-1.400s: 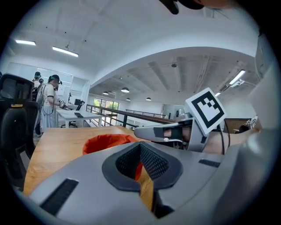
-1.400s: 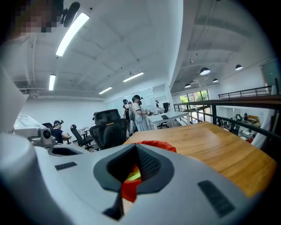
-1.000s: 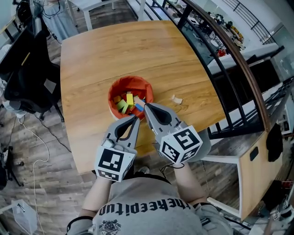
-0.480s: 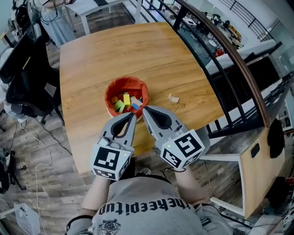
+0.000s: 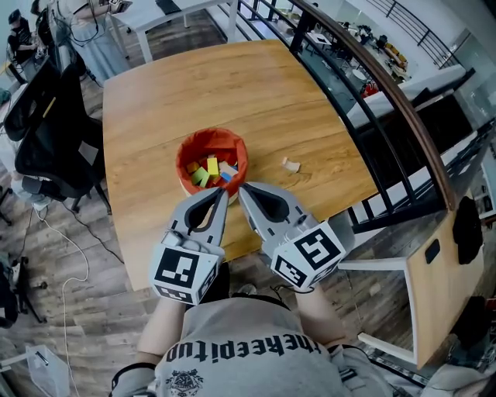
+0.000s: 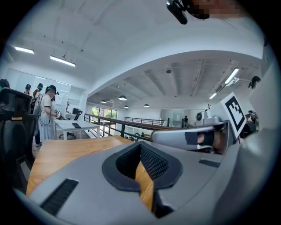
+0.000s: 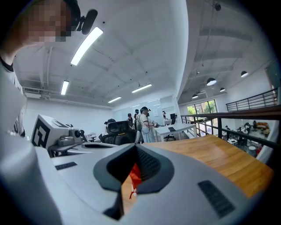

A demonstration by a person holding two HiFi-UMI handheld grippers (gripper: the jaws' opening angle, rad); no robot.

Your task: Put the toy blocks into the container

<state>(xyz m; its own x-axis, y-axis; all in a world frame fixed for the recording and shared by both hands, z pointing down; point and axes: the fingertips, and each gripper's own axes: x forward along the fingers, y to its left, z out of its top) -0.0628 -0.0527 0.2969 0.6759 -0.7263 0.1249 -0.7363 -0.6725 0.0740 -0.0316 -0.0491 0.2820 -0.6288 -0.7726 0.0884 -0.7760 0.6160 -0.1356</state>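
Floor: grey-brown wood planks (image 5: 62, 256), worn look.
Table: big light-wood top (image 5: 194, 85), rounded corners, mid-room.
Chair: black office chair (image 5: 50, 147), just left of table.
Desk: white desk (image 5: 155, 9), far side beyond the table.
Railing: black metal bars w/ brown wood handrail (image 5: 387, 97), runs along table's right side; cluttered space behind it.
Cabinet: pale wood cabinet (image 5: 442, 287) w/ dark handle, bottom right, near railing.
Ceiling: white, curved section overhead (image 6: 145, 66).
Light: long tube lamps (image 7: 85, 44), plus round downlights (image 7: 211, 81) further back.
Windows: bright glazing at far end (image 6: 102, 113).
Walls: plain white (image 7: 66, 118).
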